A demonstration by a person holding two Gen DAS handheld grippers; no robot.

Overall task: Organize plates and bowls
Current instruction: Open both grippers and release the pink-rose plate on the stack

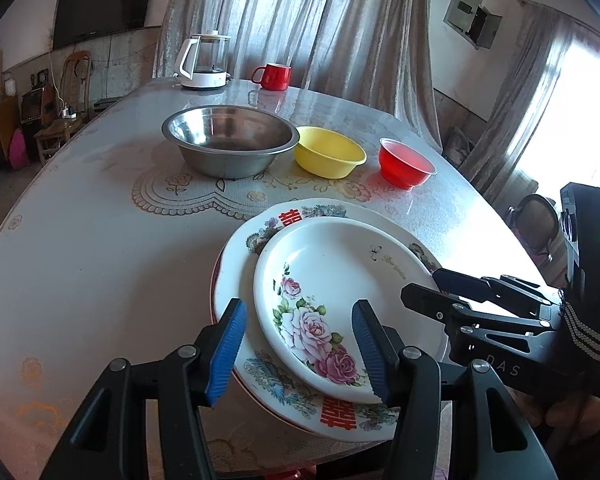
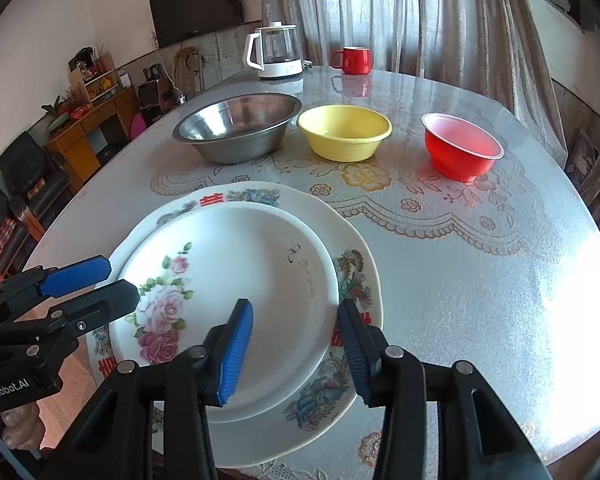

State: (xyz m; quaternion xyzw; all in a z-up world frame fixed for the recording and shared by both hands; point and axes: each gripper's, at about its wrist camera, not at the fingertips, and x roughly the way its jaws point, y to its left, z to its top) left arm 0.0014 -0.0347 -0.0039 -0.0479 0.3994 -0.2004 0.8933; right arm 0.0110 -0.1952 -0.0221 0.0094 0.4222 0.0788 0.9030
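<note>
A white rose-patterned plate [image 1: 332,280] [image 2: 236,280] lies on a larger plate [image 1: 260,232] [image 2: 352,276] with red characters at the table's near edge. My left gripper [image 1: 300,352] [image 2: 120,280] is open over the stack's left side. Its fingers do not press either plate. My right gripper [image 2: 296,354] [image 1: 420,283] is open at the stack's right side. The rose plate's rim sits between its fingers in the picture, with no pad pressing it. Behind stand a steel bowl [image 1: 230,144] [image 2: 240,126], a yellow bowl [image 1: 328,152] [image 2: 344,132] and a red bowl [image 1: 406,162] [image 2: 462,146], in a row.
The round table [image 1: 80,240] [image 2: 460,280] has a lace-patterned cover. A white kettle [image 1: 204,64] [image 2: 276,52] and a red mug [image 1: 274,77] [image 2: 354,60] stand at its far edge, before curtains. A chair [image 1: 538,224] is at the right.
</note>
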